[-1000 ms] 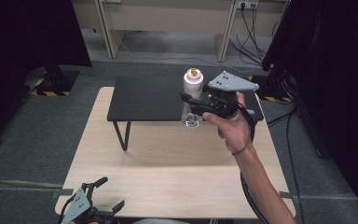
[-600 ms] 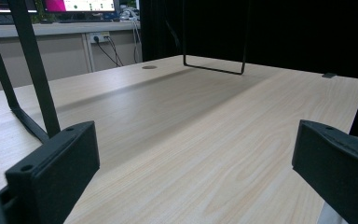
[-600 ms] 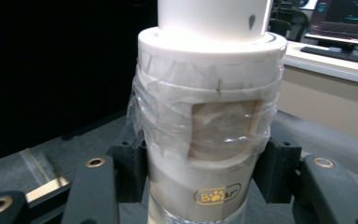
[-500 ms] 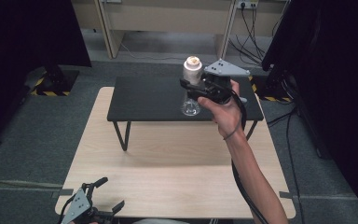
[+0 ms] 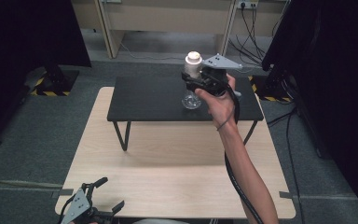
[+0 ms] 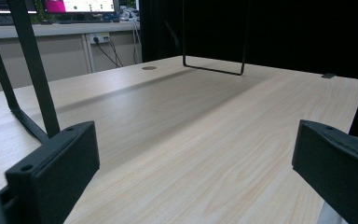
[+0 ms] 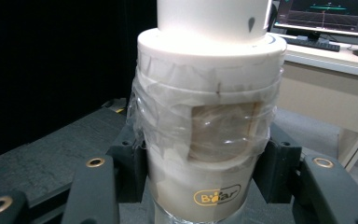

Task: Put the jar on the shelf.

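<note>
At the bottom left of the high view we see the left gripper (image 5: 103,205) low over the near edge of the pale wood tabletop (image 5: 168,177), its jaws apart with bare wood grain between them in the left gripper view. Further up the frame, one black low table (image 5: 149,98) on thin wire legs stands on the tabletop's far half. At its upper centre, the right gripper (image 5: 192,83) is held up by the person's right hand (image 5: 221,105), jaws clamped on one white bottle (image 5: 193,65) that stands upright. In the right gripper view the bottle (image 7: 205,140) has a white cap, a wrap of clear tape around its middle and a small gold logo near its base. Its clear base sits just at the black table's surface; we cannot tell whether it touches. Beyond lie grey carpet floor (image 5: 37,135), two dark curtains at the frame's upper corners, a beige desk front and one wall socket (image 5: 245,4) with cables.
</note>
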Demonstrator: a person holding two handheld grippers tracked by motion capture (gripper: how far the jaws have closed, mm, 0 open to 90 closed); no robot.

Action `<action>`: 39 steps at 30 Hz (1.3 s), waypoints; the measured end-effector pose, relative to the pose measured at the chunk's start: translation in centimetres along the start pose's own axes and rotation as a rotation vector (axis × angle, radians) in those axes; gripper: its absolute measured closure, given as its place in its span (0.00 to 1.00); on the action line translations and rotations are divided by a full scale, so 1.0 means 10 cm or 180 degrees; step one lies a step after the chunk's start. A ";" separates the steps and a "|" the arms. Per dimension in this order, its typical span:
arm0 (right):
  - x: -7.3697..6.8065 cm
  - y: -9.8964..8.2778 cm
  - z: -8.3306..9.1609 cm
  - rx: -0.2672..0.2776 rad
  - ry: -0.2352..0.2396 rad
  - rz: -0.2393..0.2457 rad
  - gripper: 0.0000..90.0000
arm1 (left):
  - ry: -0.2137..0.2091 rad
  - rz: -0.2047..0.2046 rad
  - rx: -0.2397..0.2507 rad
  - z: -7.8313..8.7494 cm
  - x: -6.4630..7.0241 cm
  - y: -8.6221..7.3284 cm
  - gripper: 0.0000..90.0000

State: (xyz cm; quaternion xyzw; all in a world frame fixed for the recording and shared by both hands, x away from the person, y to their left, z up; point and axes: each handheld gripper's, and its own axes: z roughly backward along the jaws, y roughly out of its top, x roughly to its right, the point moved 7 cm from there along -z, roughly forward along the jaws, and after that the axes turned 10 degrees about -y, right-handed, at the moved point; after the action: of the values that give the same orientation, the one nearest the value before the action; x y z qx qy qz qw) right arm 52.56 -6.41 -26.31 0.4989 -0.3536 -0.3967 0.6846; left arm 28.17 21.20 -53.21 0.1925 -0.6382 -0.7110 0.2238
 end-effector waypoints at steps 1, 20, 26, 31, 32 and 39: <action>0.00 0.00 -0.01 -0.0002 -0.0006 -0.0005 0.50 | -0.0001 -0.0003 -0.0001 0.00 0.00 0.00 0.00; 0.00 -0.05 -0.29 -0.0017 -0.0104 -0.0084 0.50 | -0.0011 0.0003 0.0009 0.00 0.00 0.00 0.00; 0.03 -0.05 -0.35 -0.0004 -0.0153 -0.0128 0.50 | -0.0012 -0.0001 0.0012 0.01 0.00 0.01 0.00; 0.06 -0.10 -0.37 -0.0005 -0.0164 -0.0147 0.50 | -0.0012 0.0002 0.0011 0.01 0.00 0.00 0.00; 0.06 -0.10 -0.36 -0.0004 -0.0166 -0.0159 0.50 | -0.0012 -0.0001 0.0009 0.00 0.00 0.00 0.00; 0.07 -0.13 -0.35 0.0033 -0.0209 -0.0083 0.46 | -0.0009 -0.0008 0.0007 0.01 0.00 0.00 0.00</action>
State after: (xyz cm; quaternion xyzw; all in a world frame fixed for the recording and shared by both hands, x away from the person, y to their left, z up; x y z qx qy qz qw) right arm 55.71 -5.90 -28.35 0.4937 -0.3715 -0.4199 0.6648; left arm 28.12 21.23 -53.16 0.1924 -0.6390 -0.7109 0.2218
